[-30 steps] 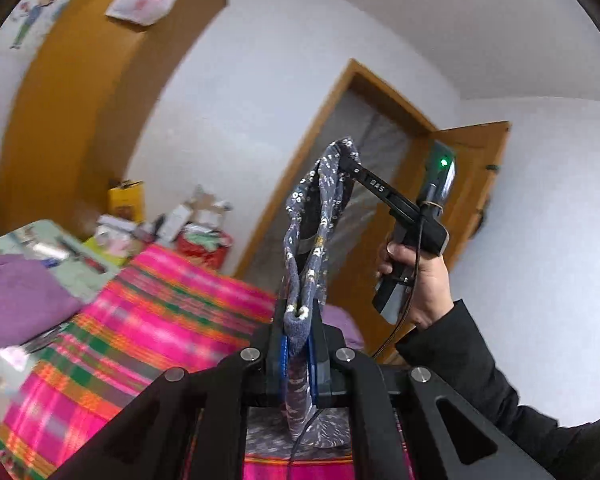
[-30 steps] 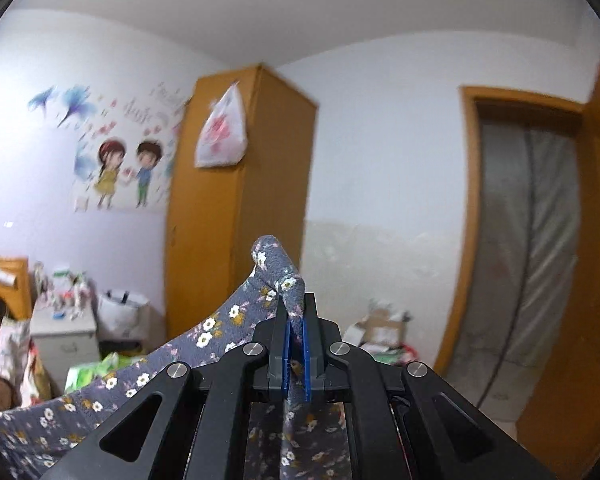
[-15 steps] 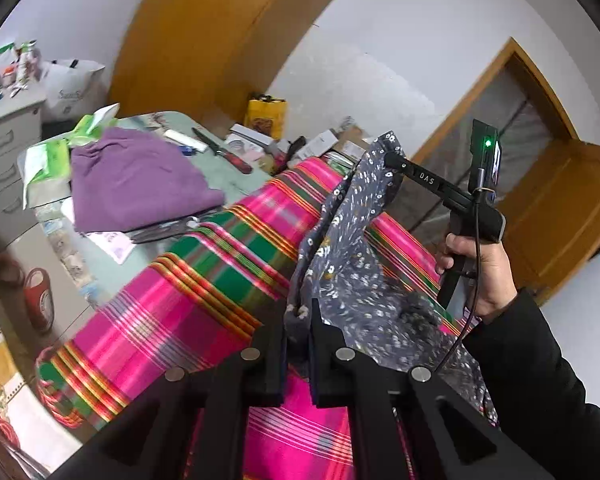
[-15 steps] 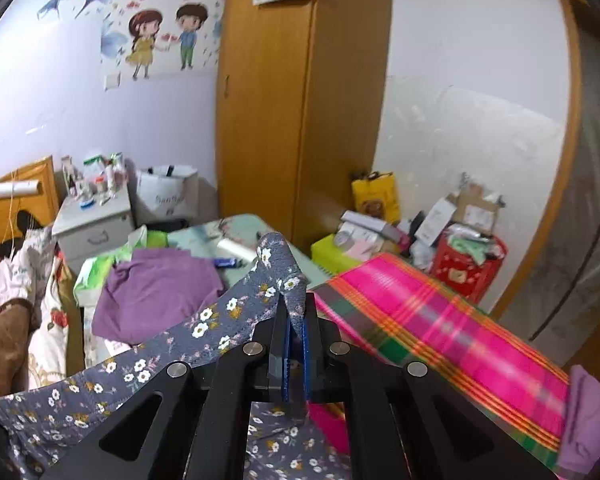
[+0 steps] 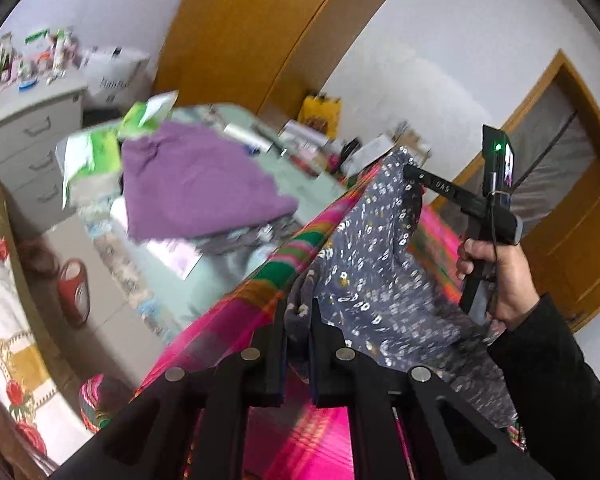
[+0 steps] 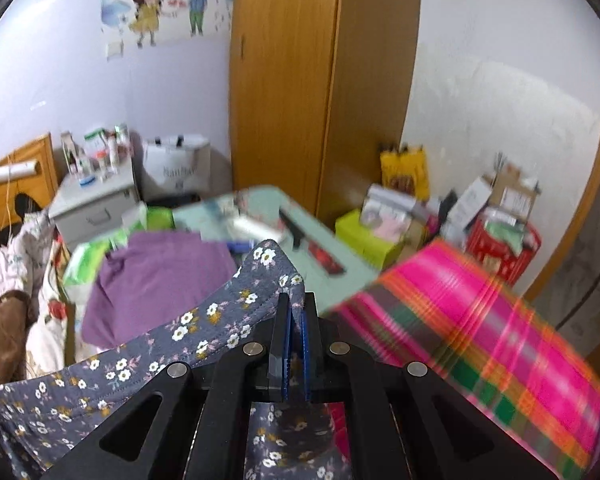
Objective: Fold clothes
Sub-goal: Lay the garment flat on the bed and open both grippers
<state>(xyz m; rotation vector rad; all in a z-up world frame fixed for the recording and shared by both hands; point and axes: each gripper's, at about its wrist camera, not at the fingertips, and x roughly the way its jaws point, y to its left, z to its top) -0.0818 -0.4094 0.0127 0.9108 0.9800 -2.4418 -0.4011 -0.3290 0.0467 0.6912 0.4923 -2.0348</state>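
A grey floral garment [image 5: 364, 280] hangs stretched between my two grippers above the pink plaid cloth [image 5: 268, 292]. My left gripper [image 5: 298, 312] is shut on one bunched corner of it. In the left wrist view the right gripper [image 5: 414, 172] pinches the far corner, held by a hand in a dark sleeve. In the right wrist view my right gripper [image 6: 296, 320] is shut on the floral garment [image 6: 204, 320], whose edge runs away to the lower left. The pink plaid cloth [image 6: 480, 320] lies below to the right.
A purple garment [image 5: 196, 184] lies on a pale green table [image 6: 320, 240] beside green packets. A grey drawer unit [image 5: 32, 140] with bottles stands by a wooden wardrobe [image 6: 316, 80]. Boxes and a red crate [image 6: 500, 240] crowd the floor near the door.
Both grippers have come down and tilted toward the plaid cloth, carrying the floral garment with them. The garment now hangs lower and spreads wider between them.
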